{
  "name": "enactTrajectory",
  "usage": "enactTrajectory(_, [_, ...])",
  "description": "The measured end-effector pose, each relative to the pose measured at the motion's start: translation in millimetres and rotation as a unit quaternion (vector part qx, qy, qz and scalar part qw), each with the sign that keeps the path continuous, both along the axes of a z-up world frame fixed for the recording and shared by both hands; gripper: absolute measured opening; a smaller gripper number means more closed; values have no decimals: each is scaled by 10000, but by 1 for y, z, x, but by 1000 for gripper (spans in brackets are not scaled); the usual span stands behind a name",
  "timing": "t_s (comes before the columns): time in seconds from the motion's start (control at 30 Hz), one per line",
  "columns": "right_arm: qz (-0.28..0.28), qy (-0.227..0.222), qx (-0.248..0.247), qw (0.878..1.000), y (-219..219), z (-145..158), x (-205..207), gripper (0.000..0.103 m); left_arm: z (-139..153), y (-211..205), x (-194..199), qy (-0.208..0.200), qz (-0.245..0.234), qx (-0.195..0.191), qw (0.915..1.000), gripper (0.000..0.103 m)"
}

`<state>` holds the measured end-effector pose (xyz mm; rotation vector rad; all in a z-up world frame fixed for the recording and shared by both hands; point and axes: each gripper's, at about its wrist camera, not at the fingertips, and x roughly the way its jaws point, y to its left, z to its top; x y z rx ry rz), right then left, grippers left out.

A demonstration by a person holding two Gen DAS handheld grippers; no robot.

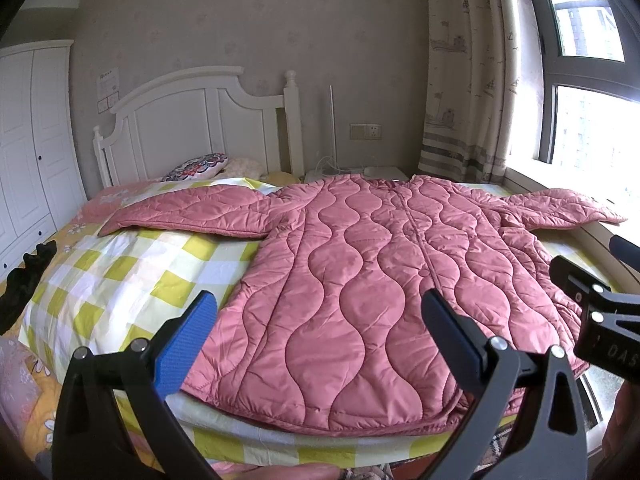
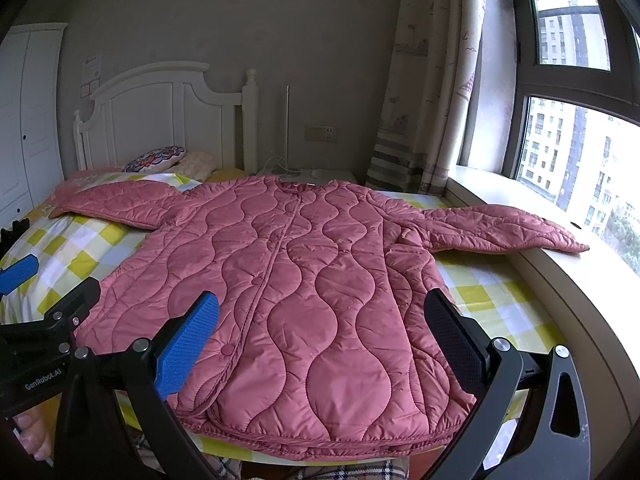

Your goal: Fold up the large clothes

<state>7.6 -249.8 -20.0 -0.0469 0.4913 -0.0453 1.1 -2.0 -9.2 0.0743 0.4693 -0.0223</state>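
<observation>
Pink quilted coat (image 1: 384,288) lies flat, sleeves out, on the checked bed (image 1: 132,264); left gripper (image 1: 320,344) and right gripper (image 2: 324,340) fingers spread wide, empty, above its hem.

Both wrist views positioned near bed (image 1: 132,268) foot, facing 12 o'clock toward headboard (image 1: 192,120); left offset toward 9 o'clock. Shared: pink coat (image 2: 304,288), window (image 2: 568,152).
</observation>
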Motion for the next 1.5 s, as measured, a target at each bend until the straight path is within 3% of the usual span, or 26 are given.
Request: enactTrajectory(1.5, [-7,46,62,10000,-2,-8,1,98,-16,-1,-4,73,-13,16,10000,101])
